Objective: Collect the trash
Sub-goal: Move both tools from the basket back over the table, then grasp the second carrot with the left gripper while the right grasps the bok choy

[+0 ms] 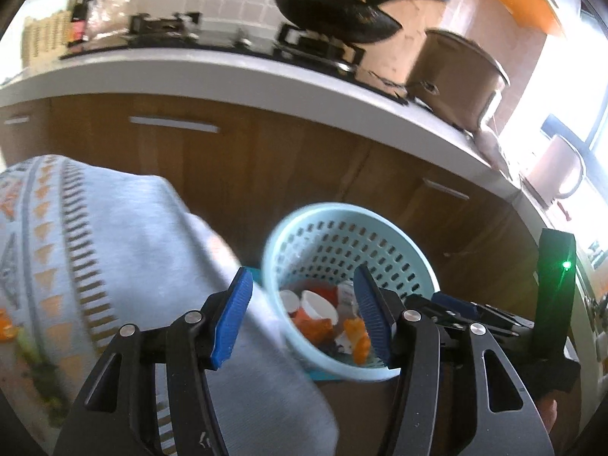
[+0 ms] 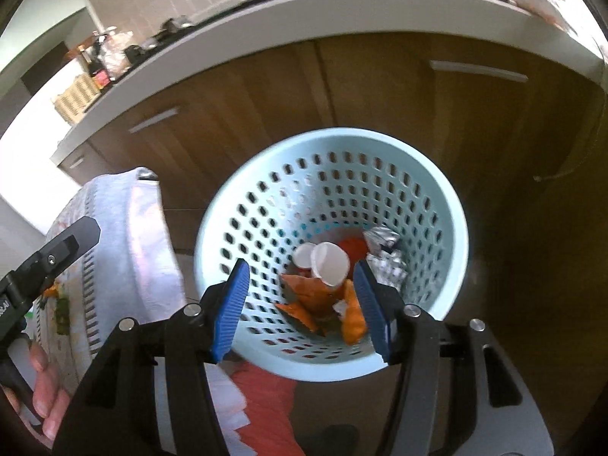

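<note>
A light blue perforated waste basket (image 2: 418, 174) stands on the floor in front of wooden cabinets; it also shows in the left wrist view (image 1: 288, 250). Inside lie white cups (image 2: 328, 264), orange wrappers (image 2: 311, 296) and crumpled foil (image 2: 383, 254). My right gripper (image 2: 302, 309) is open and empty above the basket's near rim. My left gripper (image 1: 302, 317) is open, with a patterned cloth (image 1: 114, 247) bearing food scraps between its fingers and to the left. The cloth also shows in the right wrist view (image 2: 125, 235).
A white countertop (image 1: 228, 72) runs above the cabinets, with a black wok (image 1: 334, 11), a large pot (image 1: 456, 76) and bottles (image 1: 79, 15). A red and white item (image 2: 258, 399) lies below the basket.
</note>
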`<move>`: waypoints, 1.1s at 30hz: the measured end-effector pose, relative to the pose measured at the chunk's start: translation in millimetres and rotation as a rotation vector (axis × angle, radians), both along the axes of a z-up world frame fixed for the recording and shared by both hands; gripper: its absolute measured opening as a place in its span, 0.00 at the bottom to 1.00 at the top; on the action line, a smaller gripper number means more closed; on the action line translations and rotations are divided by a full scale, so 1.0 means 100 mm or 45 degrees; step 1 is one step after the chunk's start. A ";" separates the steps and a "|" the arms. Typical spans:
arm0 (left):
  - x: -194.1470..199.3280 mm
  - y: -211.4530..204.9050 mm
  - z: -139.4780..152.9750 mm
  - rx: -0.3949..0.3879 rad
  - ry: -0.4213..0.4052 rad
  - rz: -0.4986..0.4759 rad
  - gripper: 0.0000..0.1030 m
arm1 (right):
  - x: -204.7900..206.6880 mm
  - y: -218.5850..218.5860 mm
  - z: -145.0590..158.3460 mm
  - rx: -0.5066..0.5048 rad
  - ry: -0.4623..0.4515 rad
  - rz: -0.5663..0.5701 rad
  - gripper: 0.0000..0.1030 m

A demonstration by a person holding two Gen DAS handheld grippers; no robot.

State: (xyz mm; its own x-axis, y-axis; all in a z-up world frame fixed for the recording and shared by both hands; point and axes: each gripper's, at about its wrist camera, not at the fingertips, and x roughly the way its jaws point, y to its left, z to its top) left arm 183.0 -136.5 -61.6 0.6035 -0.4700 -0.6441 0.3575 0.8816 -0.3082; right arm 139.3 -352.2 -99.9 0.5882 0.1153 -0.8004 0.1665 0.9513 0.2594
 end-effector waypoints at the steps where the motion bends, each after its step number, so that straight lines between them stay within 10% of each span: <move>1: -0.03 0.08 0.03 -0.003 -0.010 0.020 0.52 | 0.00 0.06 0.04 -0.003 -0.011 0.016 0.52; 18: -0.51 2.16 0.17 -0.099 -0.006 0.563 0.60 | -0.03 1.69 0.34 -0.088 -0.109 0.465 0.52; 27: -0.27 2.59 -0.21 -0.250 0.214 0.684 0.60 | -0.15 2.50 0.36 -0.148 -0.137 0.693 0.54; 33: -0.02 2.50 -0.34 -0.147 0.242 0.748 0.60 | -0.19 2.74 0.33 -0.163 -0.175 0.775 0.56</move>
